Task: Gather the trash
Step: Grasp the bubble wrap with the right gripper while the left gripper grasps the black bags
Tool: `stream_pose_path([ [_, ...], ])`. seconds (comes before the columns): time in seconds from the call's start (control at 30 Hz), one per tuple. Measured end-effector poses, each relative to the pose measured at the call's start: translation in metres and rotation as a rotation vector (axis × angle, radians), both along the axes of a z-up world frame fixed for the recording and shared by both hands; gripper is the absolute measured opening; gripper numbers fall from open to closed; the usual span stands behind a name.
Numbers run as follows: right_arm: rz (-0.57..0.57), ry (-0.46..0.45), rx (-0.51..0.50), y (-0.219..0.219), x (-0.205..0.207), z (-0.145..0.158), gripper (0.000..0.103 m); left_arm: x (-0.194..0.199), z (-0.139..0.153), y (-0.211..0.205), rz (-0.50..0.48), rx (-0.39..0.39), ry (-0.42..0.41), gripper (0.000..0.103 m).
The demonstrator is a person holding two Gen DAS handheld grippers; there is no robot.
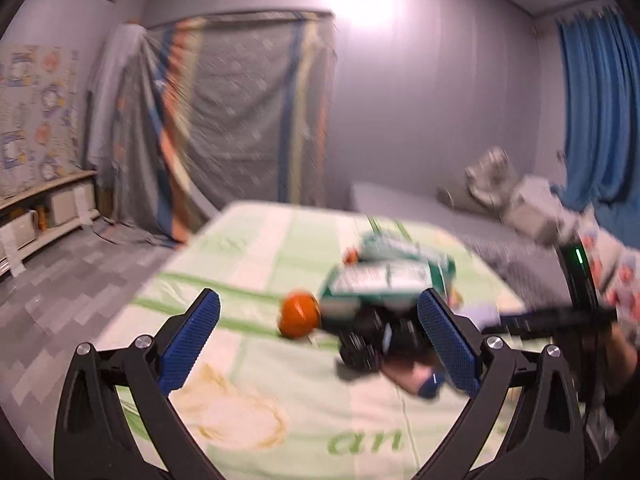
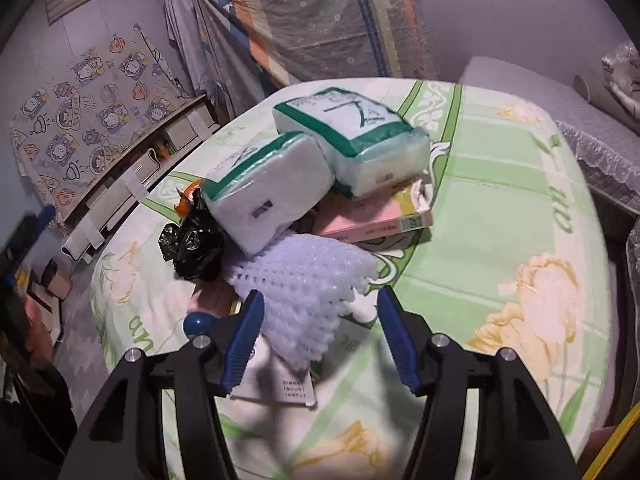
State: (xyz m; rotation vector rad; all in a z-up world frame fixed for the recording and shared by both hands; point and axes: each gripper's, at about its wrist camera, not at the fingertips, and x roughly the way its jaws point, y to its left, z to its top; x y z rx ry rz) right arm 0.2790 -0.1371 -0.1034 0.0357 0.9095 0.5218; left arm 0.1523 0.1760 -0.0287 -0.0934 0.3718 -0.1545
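right gripper [image 2: 320,334] is half open and empty, so drop it straight over the near foam net [image 2: 304,280] before squeezing.

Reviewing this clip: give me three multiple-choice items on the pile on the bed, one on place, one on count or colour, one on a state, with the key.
1. Where does the pink box lie?
A. Under one tissue pack
B. On the floor
C. On the shelf

2. How many green-and-white tissue packs are in the pile?
A. One
B. Two
C. Four

3. How does the right gripper stand?
A. Clamped on the black plastic bag
B. Open, holding nothing
C. Shut on the pink box

Key: 1 A, the farther pack rests on top of the box on the bedsheet. 2 B, two packs lie side by side, the nearer one over the black bag. 3 B, the blue fingers stand apart, with the white foam net just ahead and nothing pressed between them.
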Motion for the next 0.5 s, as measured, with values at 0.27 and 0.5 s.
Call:
stream_pose_path([
  [0.27, 0.018, -0.011, 0.018, 0.005, 0.0, 0.004, 0.013, 0.019, -0.035, -0.052, -0.114, 0.183, 0.062, 0.095],
  [0.5, 0.028, -0.047, 0.177, -0.017, -0.011, 0.026, 0.01, 0.044, -0.054, -0.058, -0.158, 0.153, 0.157, 0.095],
])
